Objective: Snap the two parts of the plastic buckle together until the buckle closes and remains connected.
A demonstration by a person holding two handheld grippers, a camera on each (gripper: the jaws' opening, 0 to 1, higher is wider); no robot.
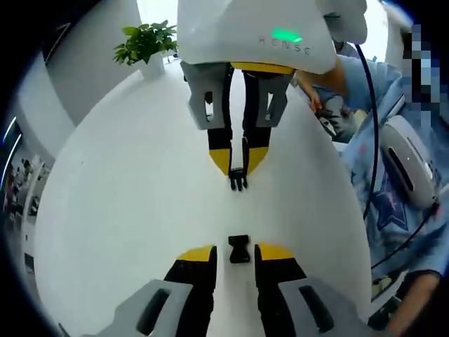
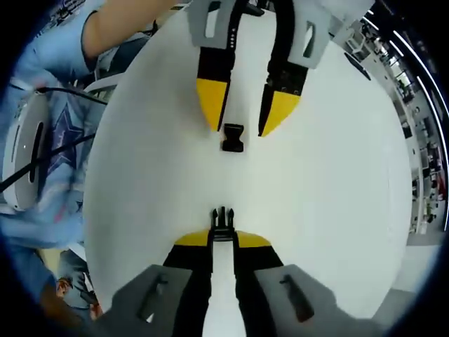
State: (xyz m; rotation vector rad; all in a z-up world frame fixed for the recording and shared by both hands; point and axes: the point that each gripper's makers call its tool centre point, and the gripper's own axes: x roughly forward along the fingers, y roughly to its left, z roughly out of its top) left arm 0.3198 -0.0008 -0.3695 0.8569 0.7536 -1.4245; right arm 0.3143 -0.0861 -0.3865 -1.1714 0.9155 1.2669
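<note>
Buckle halves face each other across a gap on the round white surface (image 1: 126,182), not yet joined. In the left gripper view, my left tongs (image 1: 238,254) rise from 6 o'clock with their yellow-tipped black jaws set apart, and the small black plastic socket half of the buckle (image 1: 239,249) lies between the tips; I cannot tell whether the jaws touch it. Straight ahead toward 12 o'clock, my right tongs (image 1: 238,160) point back at me, closed narrow on the black pronged half of the buckle (image 1: 238,180), whose prongs stick out past the tips toward the socket.

In the right gripper view, the same pronged half (image 2: 222,219) sits pinched between my right tongs (image 2: 223,240) at 6 o'clock, prongs pointing up. At 12 o'clock the left tongs (image 2: 240,119) hang open, with the socket half (image 2: 232,137) lying just below and between their yellow tips.

A green potted plant in a white pot (image 1: 146,43) stands at the far edge of the surface near 11 o'clock in the left gripper view. A person in a light blue shirt (image 1: 393,189) stands at 3 o'clock.
</note>
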